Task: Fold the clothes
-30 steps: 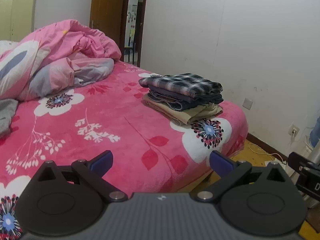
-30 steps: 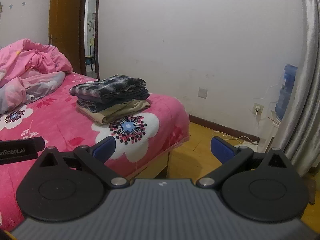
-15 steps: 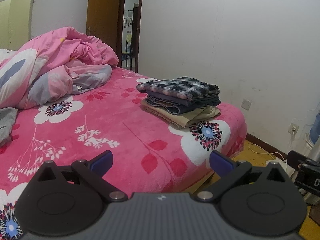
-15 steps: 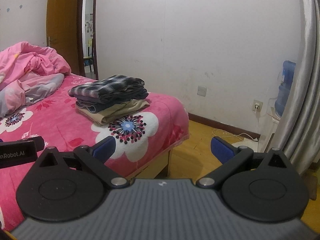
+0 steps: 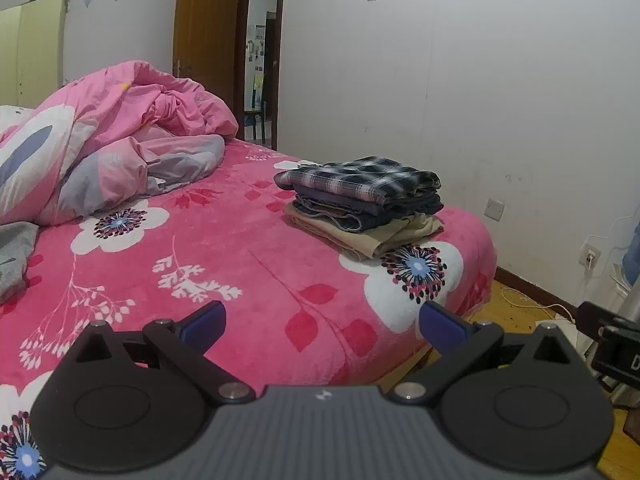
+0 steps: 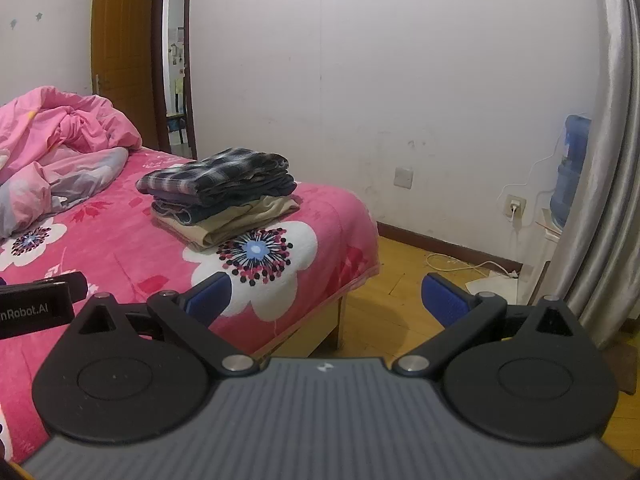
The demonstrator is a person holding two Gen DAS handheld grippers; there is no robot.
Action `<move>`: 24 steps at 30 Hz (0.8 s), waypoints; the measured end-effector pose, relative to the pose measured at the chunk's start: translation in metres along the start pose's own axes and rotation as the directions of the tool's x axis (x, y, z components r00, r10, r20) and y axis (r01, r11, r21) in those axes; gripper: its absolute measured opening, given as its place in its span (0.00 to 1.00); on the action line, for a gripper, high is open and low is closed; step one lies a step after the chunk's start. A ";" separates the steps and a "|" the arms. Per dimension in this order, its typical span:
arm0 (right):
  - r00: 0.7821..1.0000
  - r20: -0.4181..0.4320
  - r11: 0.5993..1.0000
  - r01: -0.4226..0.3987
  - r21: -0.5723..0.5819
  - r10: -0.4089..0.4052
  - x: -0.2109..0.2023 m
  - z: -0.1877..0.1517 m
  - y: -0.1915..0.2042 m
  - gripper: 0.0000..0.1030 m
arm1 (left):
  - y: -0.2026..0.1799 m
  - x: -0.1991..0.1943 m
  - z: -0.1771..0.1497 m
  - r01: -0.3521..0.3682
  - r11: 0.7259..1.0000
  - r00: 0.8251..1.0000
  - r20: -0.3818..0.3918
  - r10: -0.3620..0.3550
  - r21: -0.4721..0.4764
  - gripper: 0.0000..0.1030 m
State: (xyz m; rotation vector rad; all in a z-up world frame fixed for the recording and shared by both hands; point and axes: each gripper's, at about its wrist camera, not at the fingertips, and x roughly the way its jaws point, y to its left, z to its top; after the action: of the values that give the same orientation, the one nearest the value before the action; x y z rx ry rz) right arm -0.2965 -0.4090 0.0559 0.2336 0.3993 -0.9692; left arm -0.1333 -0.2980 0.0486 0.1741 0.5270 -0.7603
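A stack of folded clothes (image 5: 362, 204) (image 6: 222, 198) rests near the far right corner of the bed, a plaid shirt on top, dark jeans in the middle, beige trousers below. A grey garment (image 5: 14, 248) lies unfolded at the left edge of the left wrist view. My left gripper (image 5: 322, 322) hovers open over the pink floral blanket (image 5: 224, 256), well short of the stack, with nothing between its blue pads. My right gripper (image 6: 326, 298) is open too, held off the bed's corner above the floor. The left gripper's body (image 6: 36, 308) shows at the left of the right wrist view.
A crumpled pink duvet (image 5: 116, 136) is piled at the head of the bed. A white wall runs along the right, with a brown door (image 5: 208, 36) behind. A water bottle (image 6: 570, 168), cables, a socket and a grey curtain (image 6: 600, 160) stand by the wooden floor (image 6: 384, 312).
Both grippers have tilted up and pulled back slightly; the clothes stack sits a little lower in both views. Both stay open and empty.
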 end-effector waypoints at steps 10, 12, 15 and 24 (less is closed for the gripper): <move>1.000 0.001 1.000 0.000 -0.002 0.000 0.001 0.001 0.003 0.99 | 0.002 0.000 0.001 0.000 1.000 1.000 0.002 0.000 -0.001 1.00; 1.000 0.000 1.000 0.004 0.001 -0.004 0.001 0.001 0.003 0.99 | 0.003 -0.001 0.001 0.002 1.000 1.000 0.004 -0.002 -0.001 1.00; 1.000 -0.004 1.000 0.011 0.002 -0.011 0.002 0.002 0.004 0.99 | 0.004 -0.001 0.002 0.006 1.000 1.000 0.004 -0.006 -0.005 1.00; 1.000 -0.006 1.000 0.016 -0.006 -0.016 0.004 0.002 0.007 0.99 | 0.004 0.001 0.005 0.001 1.000 1.000 0.003 -0.001 -0.011 1.00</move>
State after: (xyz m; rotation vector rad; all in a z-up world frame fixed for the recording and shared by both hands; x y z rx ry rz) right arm -0.2881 -0.4085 0.0563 0.2280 0.4104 -0.9831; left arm -0.1284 -0.2971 0.0520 0.1630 0.5281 -0.7582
